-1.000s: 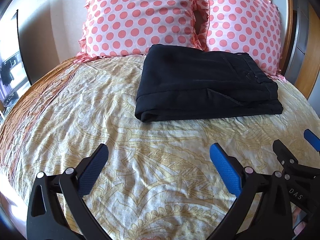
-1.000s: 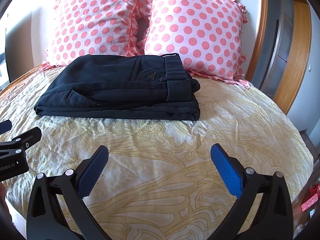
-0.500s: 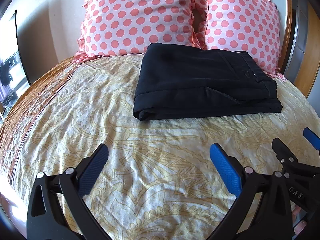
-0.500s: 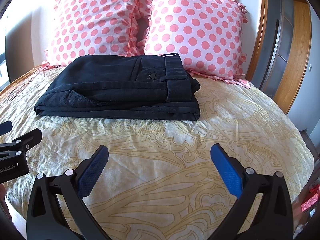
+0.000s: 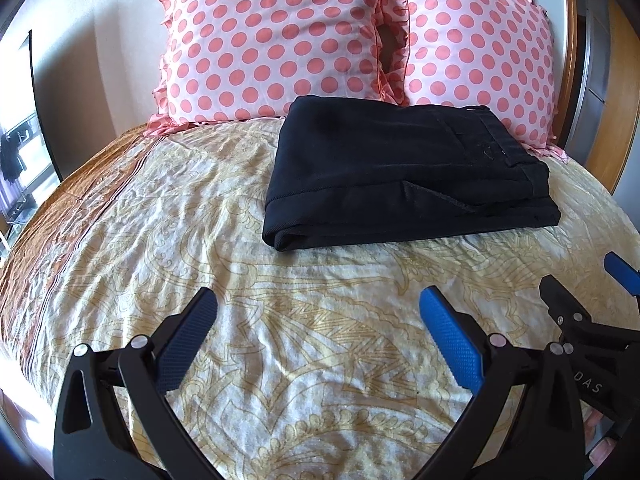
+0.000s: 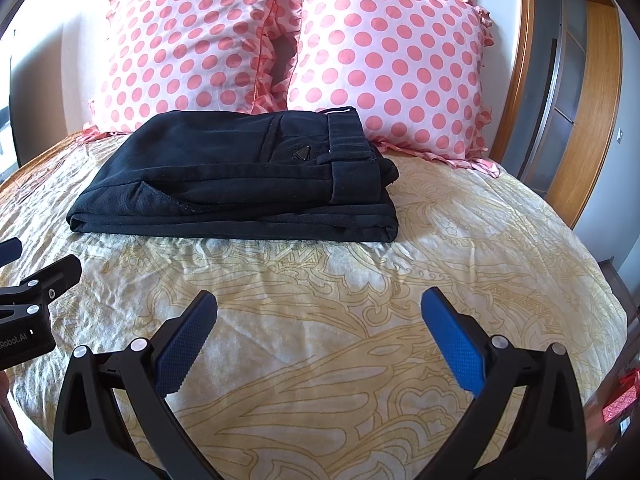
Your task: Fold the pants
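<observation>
Black pants (image 5: 400, 176) lie folded into a flat rectangle on the bed, just in front of the pillows; they also show in the right wrist view (image 6: 240, 184), waistband to the right. My left gripper (image 5: 318, 312) is open and empty, held over the bedspread well short of the pants. My right gripper (image 6: 318, 312) is open and empty too, equally short of them. The right gripper's fingers (image 5: 618, 274) show at the right edge of the left wrist view. The left gripper's fingers (image 6: 56, 274) show at the left edge of the right wrist view.
The bed has a cream and gold patterned bedspread (image 5: 280, 360). Two pink polka-dot pillows (image 6: 192, 44) (image 6: 392, 64) stand against the wooden headboard (image 6: 520, 80). A wooden door frame (image 6: 592, 112) is at the right. The bed's left edge (image 5: 24, 248) drops off.
The left wrist view has shifted slightly, so the pants sit a little lower and further left in it. Both grippers stay open. The pants have not moved.
</observation>
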Tool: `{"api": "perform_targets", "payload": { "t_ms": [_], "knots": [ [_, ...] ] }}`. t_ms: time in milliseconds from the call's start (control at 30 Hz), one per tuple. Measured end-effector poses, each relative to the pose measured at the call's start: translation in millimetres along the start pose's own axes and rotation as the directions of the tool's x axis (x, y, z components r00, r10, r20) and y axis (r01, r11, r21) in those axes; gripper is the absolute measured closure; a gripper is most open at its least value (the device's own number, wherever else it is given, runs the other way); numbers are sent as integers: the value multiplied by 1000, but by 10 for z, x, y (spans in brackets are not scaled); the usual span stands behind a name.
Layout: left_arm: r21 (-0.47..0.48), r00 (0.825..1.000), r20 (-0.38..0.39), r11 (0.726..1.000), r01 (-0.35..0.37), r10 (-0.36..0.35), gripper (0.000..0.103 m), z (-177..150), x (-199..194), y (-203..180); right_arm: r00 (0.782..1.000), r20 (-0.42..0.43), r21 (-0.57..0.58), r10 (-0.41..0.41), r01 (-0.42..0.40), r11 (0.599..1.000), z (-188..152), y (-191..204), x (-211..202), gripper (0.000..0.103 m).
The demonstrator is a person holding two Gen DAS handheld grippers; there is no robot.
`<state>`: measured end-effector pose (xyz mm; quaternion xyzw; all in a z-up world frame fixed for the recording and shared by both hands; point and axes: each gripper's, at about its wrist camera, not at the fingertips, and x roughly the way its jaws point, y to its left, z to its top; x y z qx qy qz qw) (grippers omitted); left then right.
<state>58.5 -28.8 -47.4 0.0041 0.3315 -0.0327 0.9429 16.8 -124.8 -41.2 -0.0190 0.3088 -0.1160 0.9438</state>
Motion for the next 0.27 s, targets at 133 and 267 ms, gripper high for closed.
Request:
{"api": "perform_targets", "payload": {
  "t_ms": [133,267],
  "knots": [
    [7,1000,12,1000,3,-3,2,6,-24,-21,1000,0,1,0,0,1000,3,-1,-1,1],
    [20,1000,27,1000,-8,7,2,10,-46,-42,1000,0,0,0,0,1000,5,-2,-2,1]
  ]
}}
